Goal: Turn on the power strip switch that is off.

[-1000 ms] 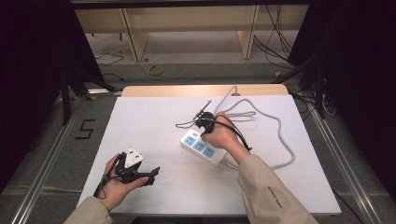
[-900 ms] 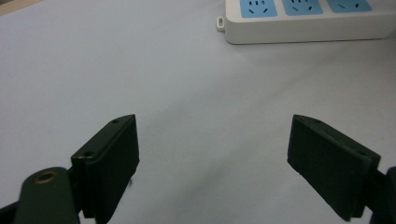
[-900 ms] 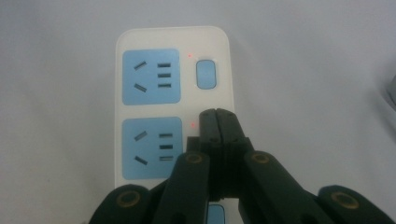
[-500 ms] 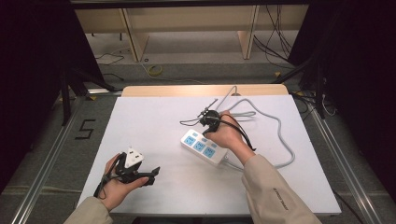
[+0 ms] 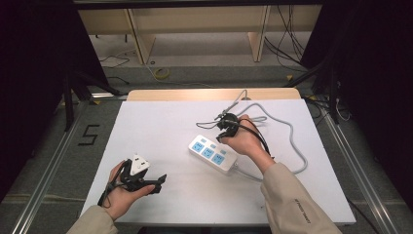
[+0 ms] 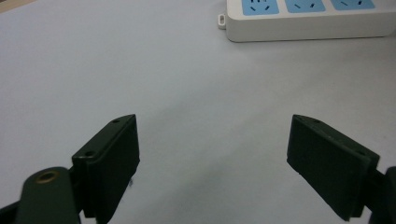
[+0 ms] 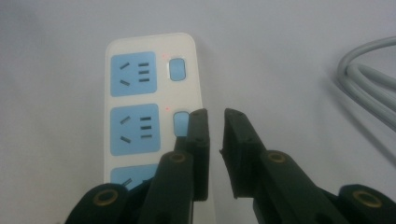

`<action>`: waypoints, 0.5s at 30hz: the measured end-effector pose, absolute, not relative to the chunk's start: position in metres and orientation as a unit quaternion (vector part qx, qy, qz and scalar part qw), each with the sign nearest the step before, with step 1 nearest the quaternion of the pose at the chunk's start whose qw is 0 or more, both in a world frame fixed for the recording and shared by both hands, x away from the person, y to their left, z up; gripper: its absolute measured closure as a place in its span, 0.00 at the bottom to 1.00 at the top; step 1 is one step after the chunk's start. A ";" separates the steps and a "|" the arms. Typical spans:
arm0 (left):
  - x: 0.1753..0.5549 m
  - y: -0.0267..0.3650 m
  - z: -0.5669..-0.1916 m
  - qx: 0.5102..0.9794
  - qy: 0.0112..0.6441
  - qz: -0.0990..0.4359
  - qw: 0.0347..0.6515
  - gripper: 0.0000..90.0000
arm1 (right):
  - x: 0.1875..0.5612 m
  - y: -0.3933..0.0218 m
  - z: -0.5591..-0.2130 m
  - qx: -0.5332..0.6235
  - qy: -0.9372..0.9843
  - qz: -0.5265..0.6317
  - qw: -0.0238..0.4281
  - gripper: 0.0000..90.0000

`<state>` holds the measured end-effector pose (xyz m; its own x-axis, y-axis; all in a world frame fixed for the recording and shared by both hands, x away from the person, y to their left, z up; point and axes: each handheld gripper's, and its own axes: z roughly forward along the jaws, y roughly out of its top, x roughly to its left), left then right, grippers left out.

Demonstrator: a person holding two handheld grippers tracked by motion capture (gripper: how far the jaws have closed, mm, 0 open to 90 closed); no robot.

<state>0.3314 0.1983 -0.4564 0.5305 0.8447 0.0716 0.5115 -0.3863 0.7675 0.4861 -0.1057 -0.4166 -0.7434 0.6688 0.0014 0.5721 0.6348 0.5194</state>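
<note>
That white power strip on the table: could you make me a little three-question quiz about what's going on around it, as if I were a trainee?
1. True or false: the right gripper is clamped on a plug.
2. Which gripper has its jaws spread wide over bare table? A: left gripper. B: right gripper.
3. What colour are the socket faces on the power strip?

Key
1. False. Its jaws have just been opening a little, with only a narrow gap and nothing between them; they hover beside the strip's middle switch button.
2. A. The strip lies farther off, at the top of the left gripper view.
3. Blue, on a white body, with a grey cable trailing away.
</note>
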 end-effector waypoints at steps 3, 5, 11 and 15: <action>0.331 0.199 -0.457 0.799 0.425 0.234 0.356 0.19 | 0.485 -0.110 -0.416 0.348 0.897 0.256 0.096 0.86; 0.332 0.199 -0.457 0.799 0.426 0.232 0.355 0.19 | 0.485 -0.113 -0.416 0.349 0.895 0.260 0.098 0.84; 0.332 0.199 -0.457 0.799 0.428 0.231 0.353 0.19 | 0.482 -0.120 -0.414 0.353 0.887 0.275 0.108 0.79; 0.332 0.200 -0.457 0.799 0.429 0.232 0.353 0.19 | 0.479 -0.125 -0.411 0.357 0.884 0.283 0.109 0.77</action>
